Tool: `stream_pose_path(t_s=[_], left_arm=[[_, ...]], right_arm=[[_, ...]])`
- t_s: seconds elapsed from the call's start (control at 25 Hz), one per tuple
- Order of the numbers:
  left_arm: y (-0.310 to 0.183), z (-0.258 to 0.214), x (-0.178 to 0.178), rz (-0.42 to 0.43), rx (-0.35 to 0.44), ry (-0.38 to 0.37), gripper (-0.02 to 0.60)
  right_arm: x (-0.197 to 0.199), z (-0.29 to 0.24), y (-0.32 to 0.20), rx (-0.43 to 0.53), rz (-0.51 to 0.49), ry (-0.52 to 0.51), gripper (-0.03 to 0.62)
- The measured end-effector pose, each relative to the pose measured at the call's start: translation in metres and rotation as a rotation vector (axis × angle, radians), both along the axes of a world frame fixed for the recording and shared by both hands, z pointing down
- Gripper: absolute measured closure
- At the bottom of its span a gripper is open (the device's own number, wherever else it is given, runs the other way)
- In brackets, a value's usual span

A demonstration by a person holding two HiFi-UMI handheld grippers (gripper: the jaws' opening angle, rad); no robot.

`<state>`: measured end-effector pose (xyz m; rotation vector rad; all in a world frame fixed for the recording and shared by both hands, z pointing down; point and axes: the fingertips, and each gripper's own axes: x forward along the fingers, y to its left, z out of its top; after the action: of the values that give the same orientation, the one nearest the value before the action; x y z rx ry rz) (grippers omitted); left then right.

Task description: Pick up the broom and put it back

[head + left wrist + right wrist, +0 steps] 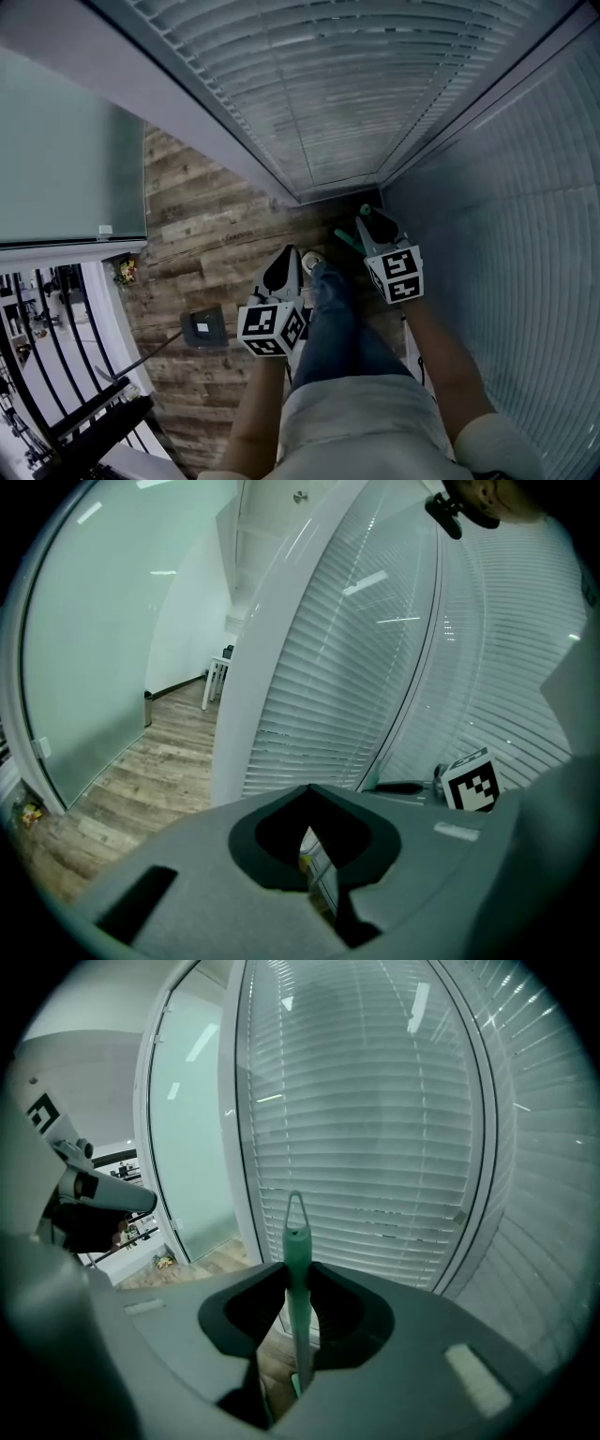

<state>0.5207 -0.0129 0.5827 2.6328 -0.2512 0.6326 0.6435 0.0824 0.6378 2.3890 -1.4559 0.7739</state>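
Observation:
The broom's green handle (pixel 297 1288) stands upright between the jaws of my right gripper (pixel 298 1274), which is shut on it. The handle's hanging loop (pixel 295 1208) sticks up above the jaws. In the head view the right gripper (pixel 367 214) is close to the corner of two blind-covered glass walls, with the green handle (pixel 349 242) running down to the left beneath it. The broom's head is hidden. My left gripper (pixel 286 255) hangs to the left over the wooden floor, its jaws together with nothing in them (pixel 307 794). The right gripper's marker cube (pixel 469 782) shows at its right.
Glass walls with white blinds (pixel 328 94) meet in a corner just ahead. A frosted glass panel (pixel 66 159) stands at the left. On the wood floor lie a grey square plate (pixel 203 326) and a small colourful item (pixel 125 271). A black rack (pixel 56 375) is at lower left. The person's jeans leg (pixel 337 319) is between the grippers.

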Motion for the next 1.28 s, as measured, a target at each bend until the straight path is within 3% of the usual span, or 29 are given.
stream_pose_path(t_s=[0.88, 1.04, 1.28], left_arm=[[-0.032, 0.015, 0.009, -0.027, -0.04, -0.014, 0.575], [-0.035, 0.035, 0.012, -0.031, -0.038, -0.017, 0.575], [-0.034, 0.022, 0.015, -0.03, -0.046, -0.022, 0.575]], right_arm=[[0.053, 0.031, -0.071, -0.027, 0.003, -0.012, 0.502], [0.061, 0.052, -0.076, -0.028, 0.008, -0.013, 0.502], [0.068, 0.039, -0.077, -0.037, 0.01, -0.011, 0.5]])
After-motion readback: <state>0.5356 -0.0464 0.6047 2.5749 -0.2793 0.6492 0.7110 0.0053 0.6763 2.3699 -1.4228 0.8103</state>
